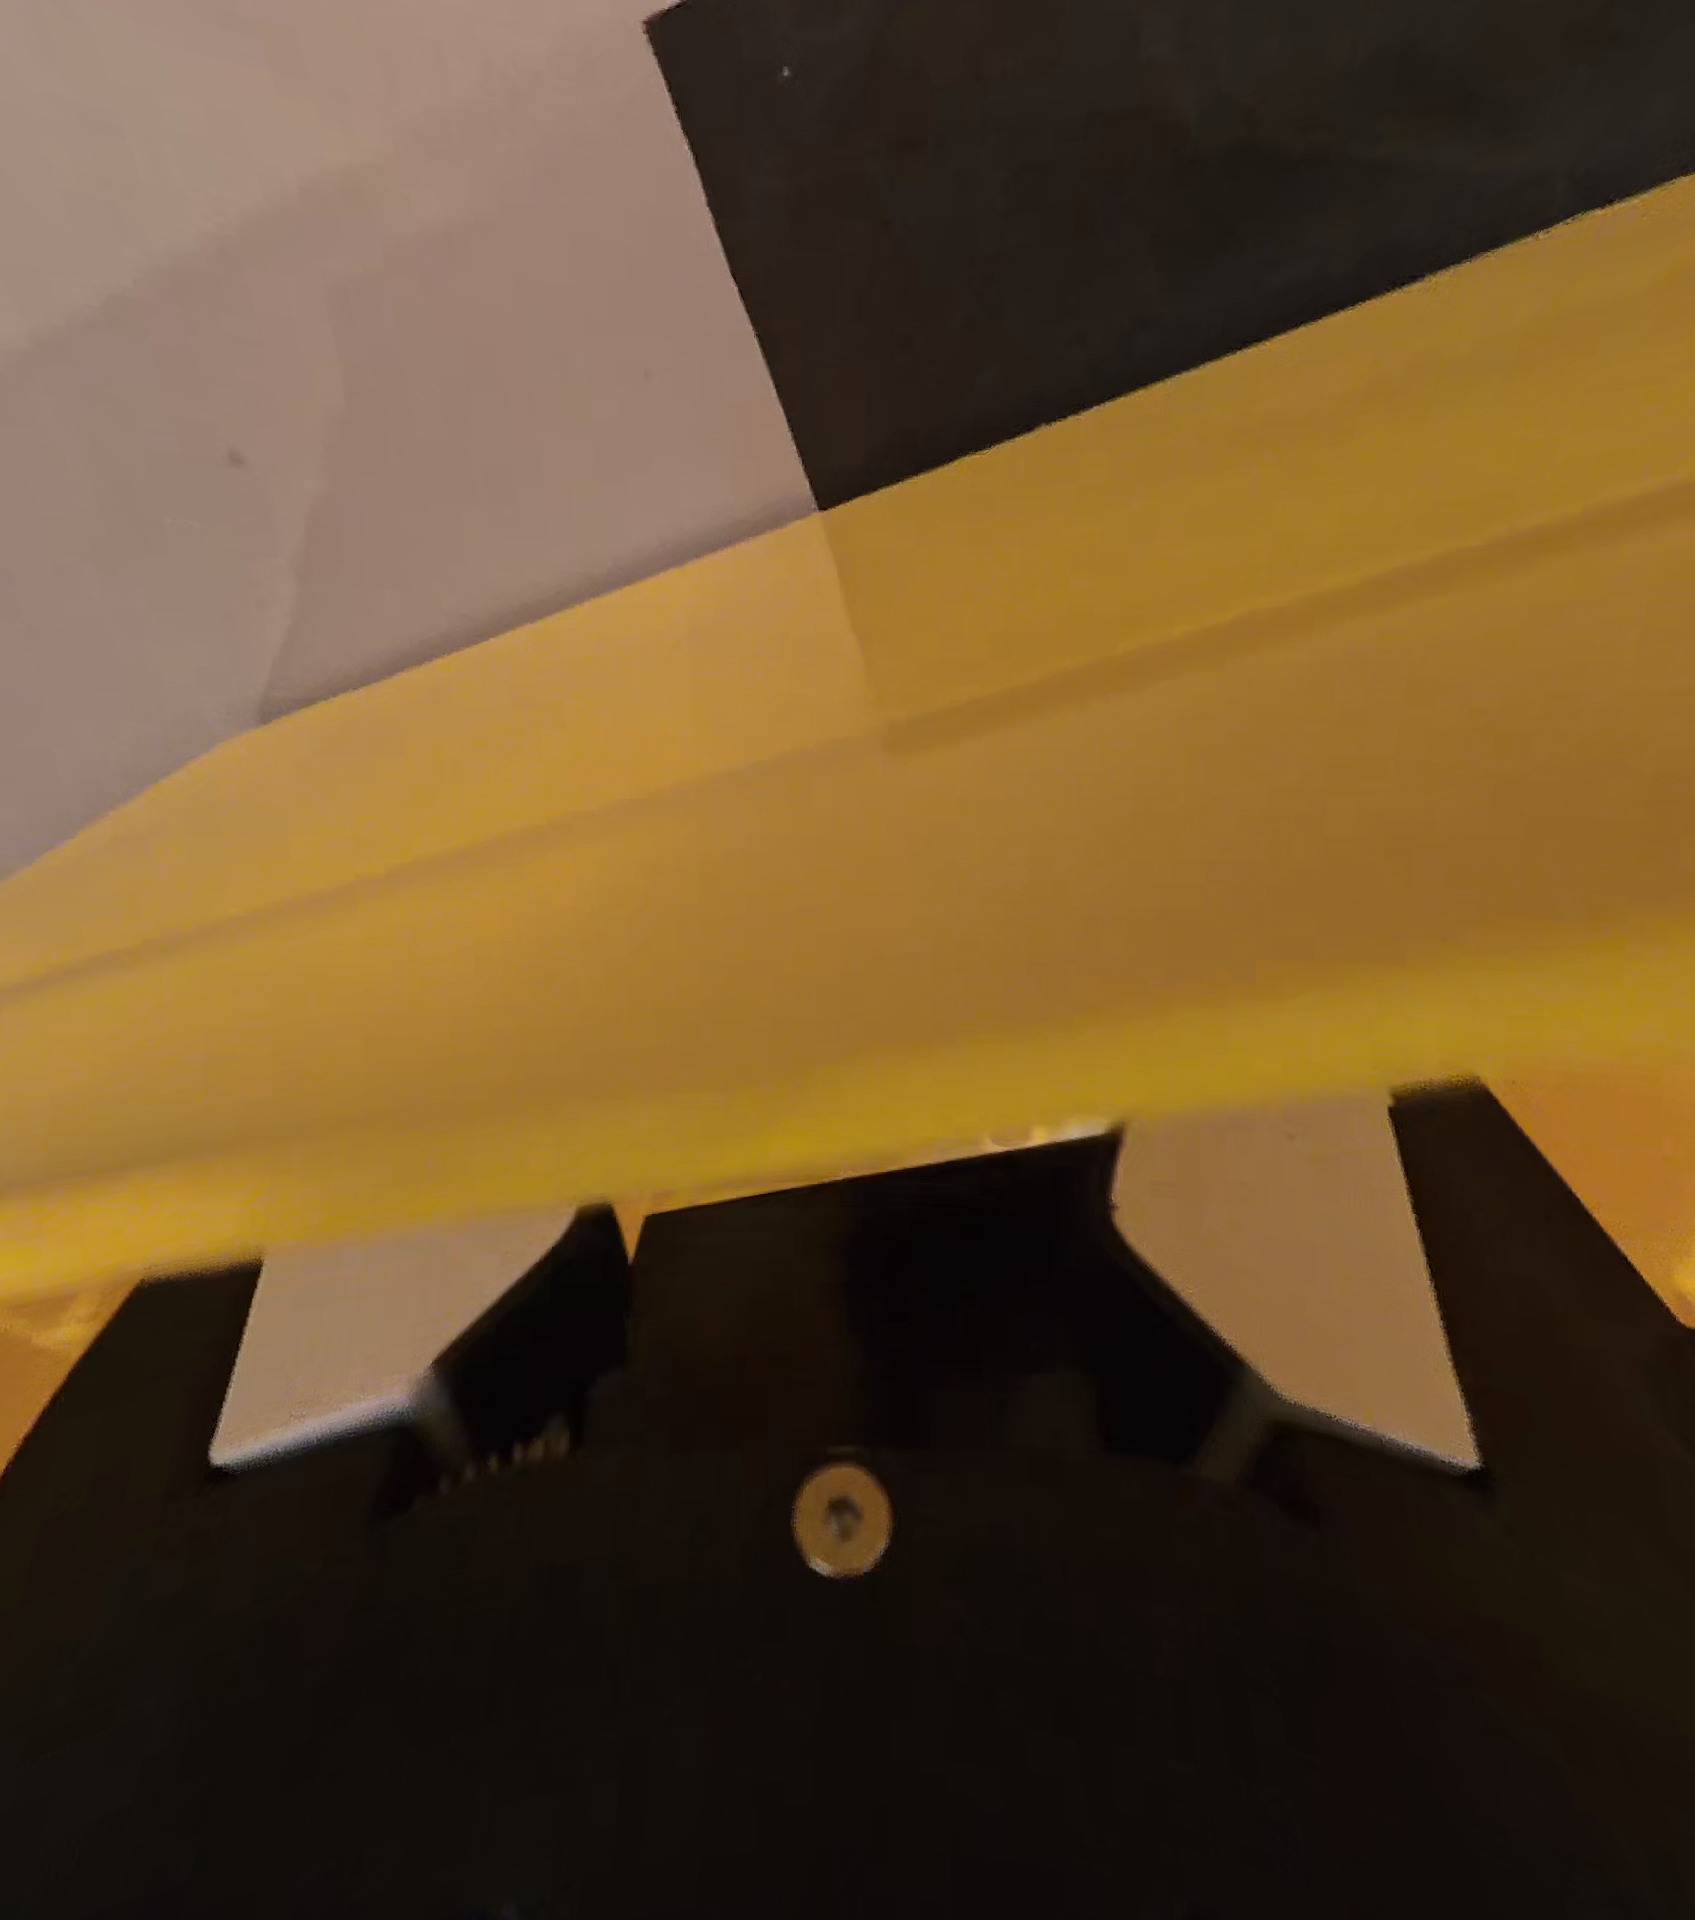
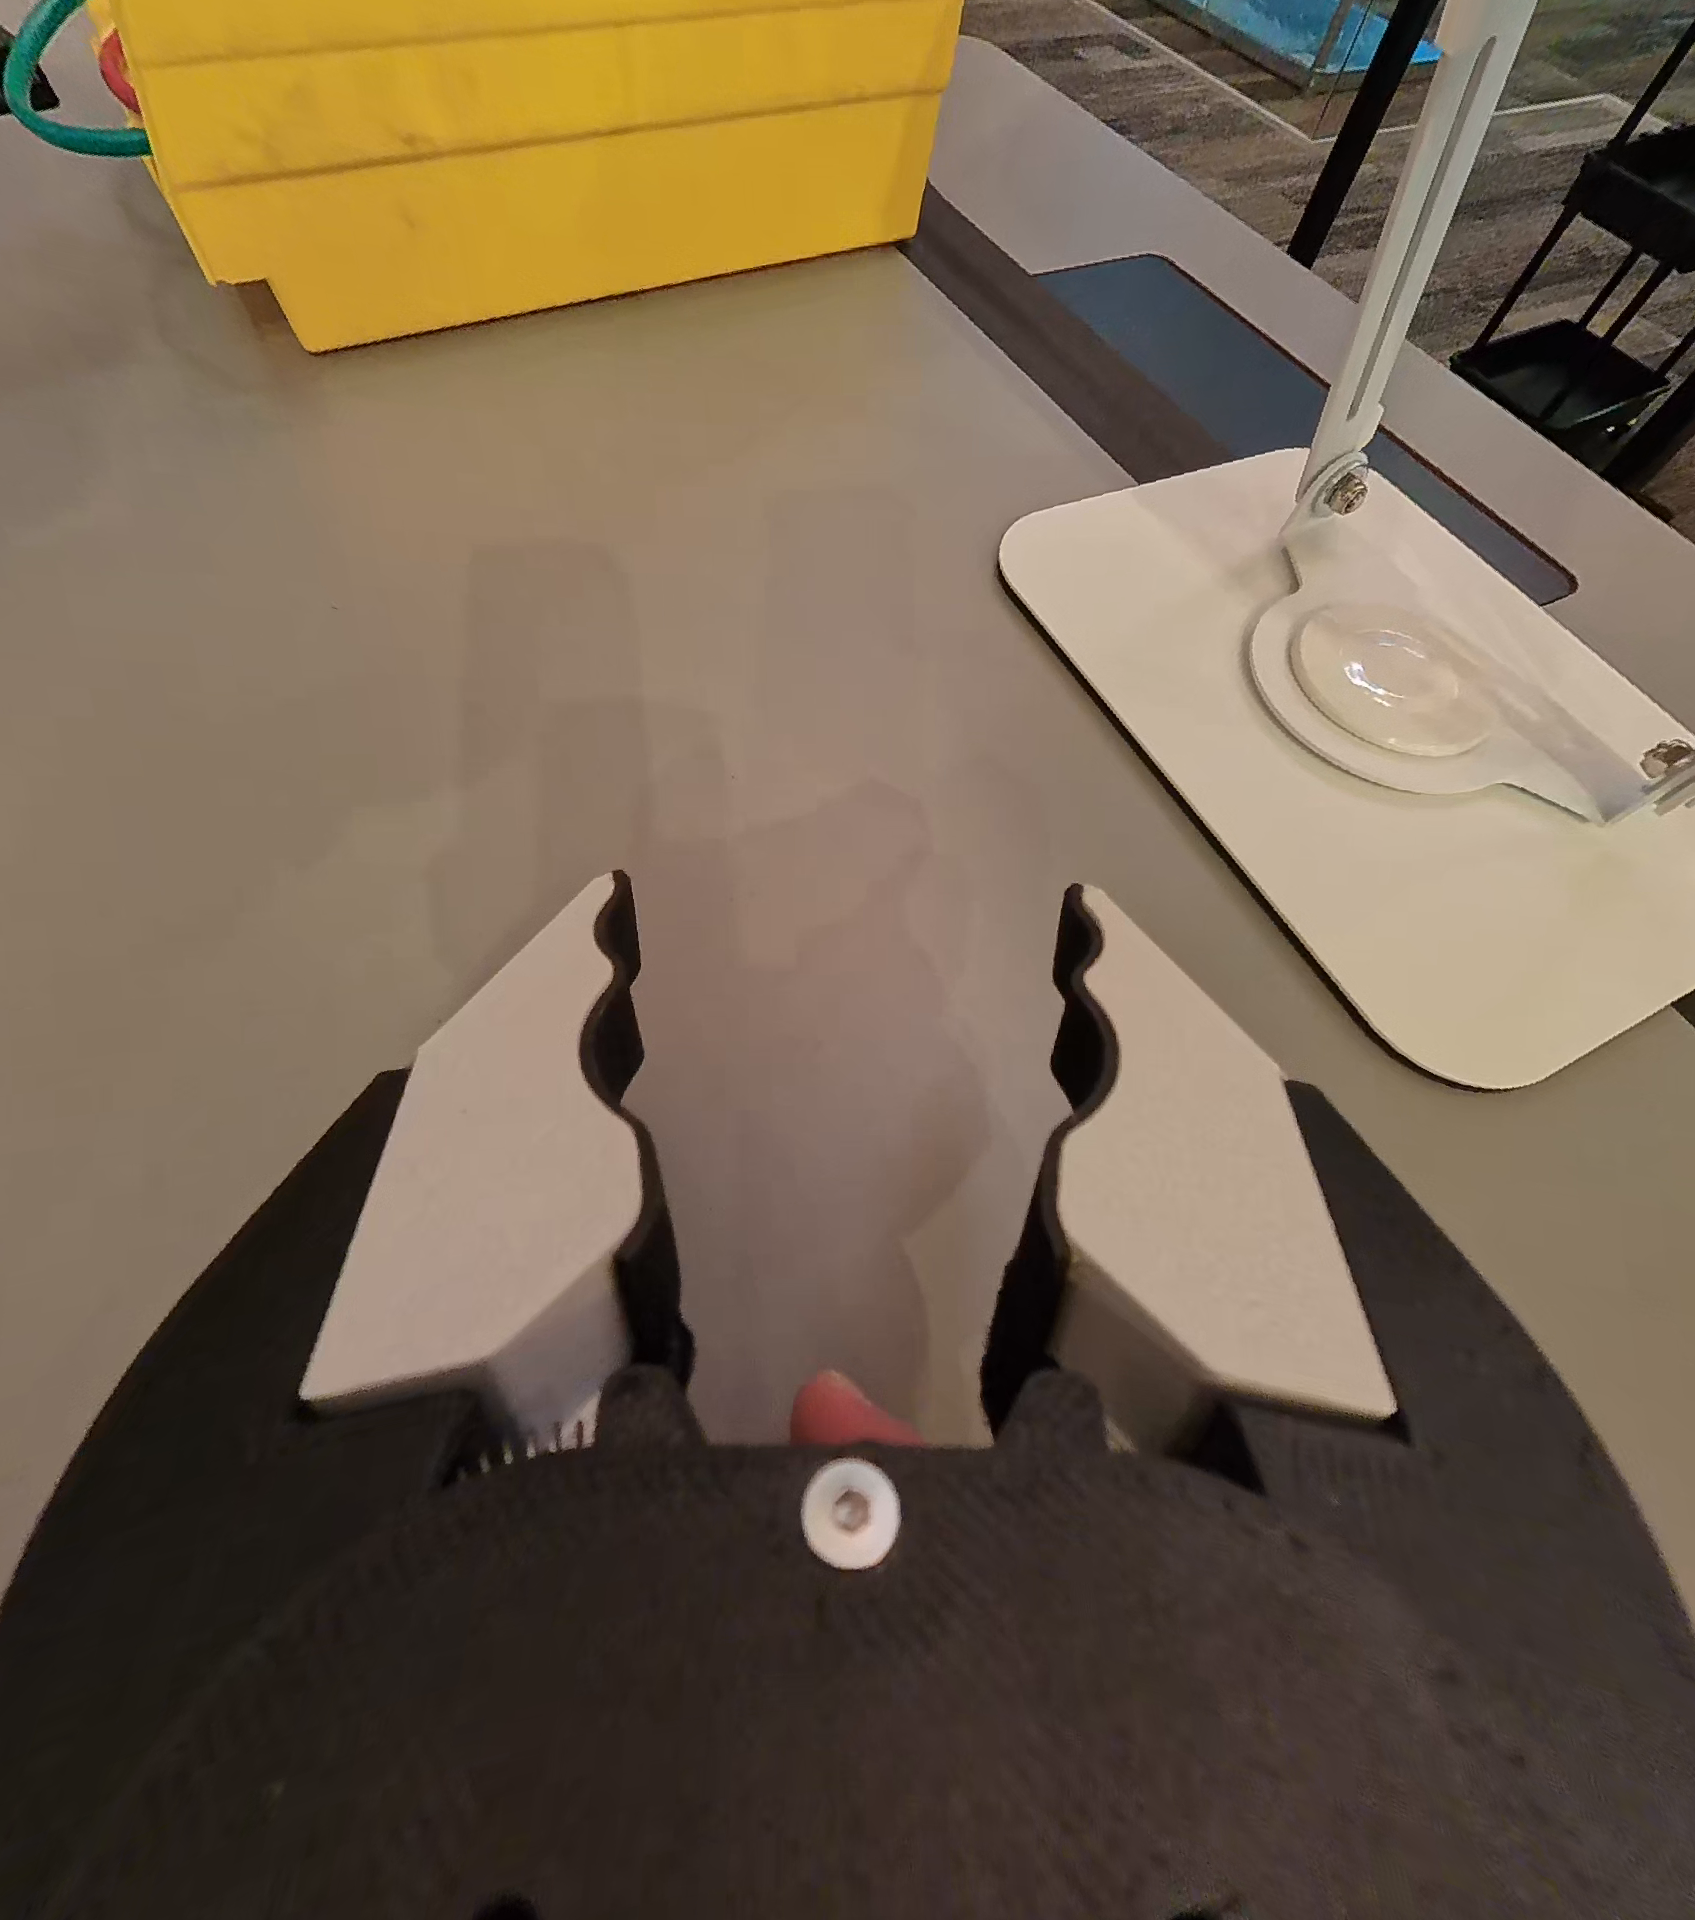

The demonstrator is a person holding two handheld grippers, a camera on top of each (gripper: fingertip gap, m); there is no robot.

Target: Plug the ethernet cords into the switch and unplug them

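Yellow bin [image 2: 531, 166] is seen far-left on the grey surface [image 2: 199, 623]; right claw [image 2: 848, 894] is held wide, empty; left claw's [image 1: 874, 1174] state cannot be told.

Count by kind, both views taken together.

Yellow bins [image 2: 531, 177]: one, stepped sides, far left on the grey surface [image 2: 199, 623]; the same bin fills the left wrist view at close range.

Cords: two visible, one green cord [image 2: 27, 99] looping at the bin's left side, one red cord [image 2: 118, 78] just beside it, mostly hidden.

White stands [image 2: 1342, 769]: one, flat base plate with a slanted arm, near right.

Black tiered racks [image 2: 1674, 301]: one, far right, off the surface.

Switches: none can be made out for certain.
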